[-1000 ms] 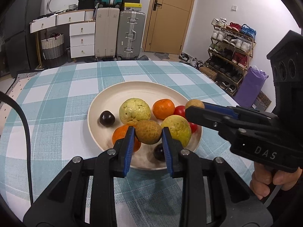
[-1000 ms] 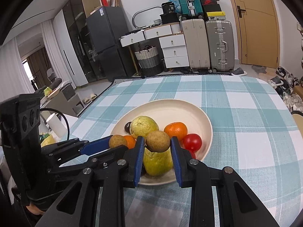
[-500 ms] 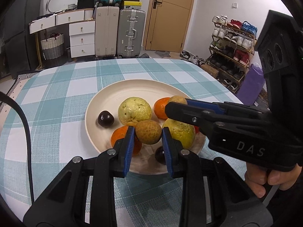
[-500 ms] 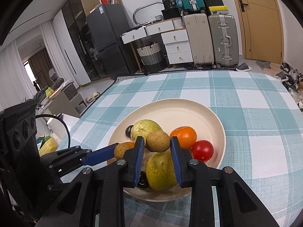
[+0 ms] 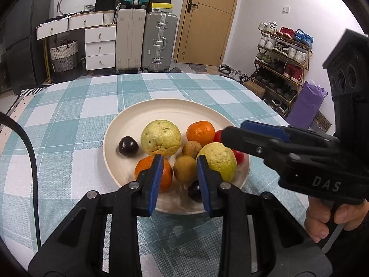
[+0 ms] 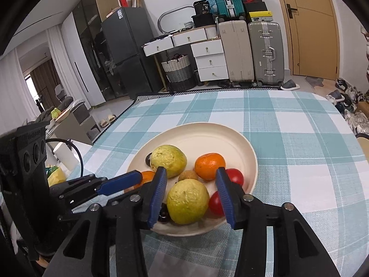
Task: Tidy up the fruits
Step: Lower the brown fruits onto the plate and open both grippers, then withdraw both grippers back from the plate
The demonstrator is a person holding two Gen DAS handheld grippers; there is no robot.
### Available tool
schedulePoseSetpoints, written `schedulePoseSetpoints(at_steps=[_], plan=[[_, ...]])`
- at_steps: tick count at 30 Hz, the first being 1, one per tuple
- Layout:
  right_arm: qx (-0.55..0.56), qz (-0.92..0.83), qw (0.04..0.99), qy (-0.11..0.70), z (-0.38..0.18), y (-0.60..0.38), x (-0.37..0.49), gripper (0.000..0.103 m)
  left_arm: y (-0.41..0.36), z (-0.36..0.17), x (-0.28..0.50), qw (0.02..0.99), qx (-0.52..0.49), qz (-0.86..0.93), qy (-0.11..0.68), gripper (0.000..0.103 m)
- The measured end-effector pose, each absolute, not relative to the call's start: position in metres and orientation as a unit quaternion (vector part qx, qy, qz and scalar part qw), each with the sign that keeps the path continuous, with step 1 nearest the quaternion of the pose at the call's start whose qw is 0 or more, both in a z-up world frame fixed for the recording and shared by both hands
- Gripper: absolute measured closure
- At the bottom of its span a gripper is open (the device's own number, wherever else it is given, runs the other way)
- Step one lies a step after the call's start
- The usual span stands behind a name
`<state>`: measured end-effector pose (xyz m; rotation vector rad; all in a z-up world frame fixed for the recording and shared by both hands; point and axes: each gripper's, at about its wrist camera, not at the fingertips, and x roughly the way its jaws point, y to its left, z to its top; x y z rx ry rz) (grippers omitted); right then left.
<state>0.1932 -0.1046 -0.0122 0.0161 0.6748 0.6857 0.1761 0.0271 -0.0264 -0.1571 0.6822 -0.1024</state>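
Observation:
A cream plate (image 5: pixel 175 113) (image 6: pixel 207 136) on the checked tablecloth holds two green guavas (image 5: pixel 160 137) (image 5: pixel 218 158), two oranges (image 5: pixel 200 132) (image 5: pixel 166 175), red tomatoes (image 6: pixel 235 176), dark plums (image 5: pixel 128 146) and two small brown fruits (image 5: pixel 185 169) (image 5: pixel 191 149). My left gripper (image 5: pixel 180 180) is open, its jaws either side of the nearer brown fruit, which lies on the plate. My right gripper (image 6: pixel 191 194) is open and empty above the near guava (image 6: pixel 187 201). The other brown fruit (image 6: pixel 191 175) lies between the guavas and an orange (image 6: pixel 209 165).
The right gripper's body (image 5: pixel 299 161) reaches over the plate's right side in the left wrist view. The left gripper (image 6: pixel 92 187) lies at the plate's left in the right wrist view. Suitcases (image 5: pixel 159 41), drawers and a shoe rack (image 5: pixel 281 57) stand beyond the table.
Both grippers have opened and let go of their small brown fruits, which now lie on the plate among the other fruit. The right gripper has drawn back a little.

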Motion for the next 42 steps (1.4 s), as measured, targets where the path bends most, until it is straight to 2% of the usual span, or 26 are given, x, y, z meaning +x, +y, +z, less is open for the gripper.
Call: schedulePoseSetpoints(at_steps=[3, 5, 7, 9, 12, 13, 16, 18, 42], plan=[[-0.001, 0.324, 0.89, 0.322, -0.013, -0.108, 0.19, 0.051, 0.028, -0.026, 0.176, 0.937, -0.079, -0.047, 0.337, 0.077], [-0.007, 0.319, 0.892, 0.32, -0.013, -0.112, 0.186, 0.043, 0.03, -0.024, 0.174, 0.937, -0.079, -0.045, 0.337, 0.074], [-0.009, 0.315, 0.896, 0.313, -0.012, -0.118, 0.181, 0.024, 0.033, -0.022, 0.17, 0.938, -0.081, -0.043, 0.335, 0.063], [-0.009, 0.309, 0.901, 0.305, -0.012, -0.124, 0.175, 0.014, 0.034, -0.019, 0.163, 0.94, -0.081, -0.033, 0.329, 0.038], [-0.013, 0.303, 0.904, 0.302, -0.012, -0.131, 0.17, 0.007, 0.035, -0.01, 0.151, 0.947, -0.074, -0.023, 0.311, 0.019], [-0.014, 0.302, 0.904, 0.302, -0.012, -0.133, 0.169, 0.002, 0.035, -0.007, 0.148, 0.949, -0.071, -0.02, 0.307, 0.019], [-0.012, 0.308, 0.905, 0.294, -0.012, -0.138, 0.162, 0.0, 0.034, 0.0, 0.136, 0.953, -0.065, -0.017, 0.296, 0.014], [-0.011, 0.315, 0.903, 0.291, -0.012, -0.14, 0.158, 0.0, 0.033, 0.004, 0.127, 0.956, -0.062, -0.012, 0.286, 0.0], [-0.011, 0.339, 0.913, 0.227, -0.018, -0.153, 0.127, 0.0, 0.027, 0.001, 0.081, 0.969, -0.044, 0.014, 0.243, 0.001]])
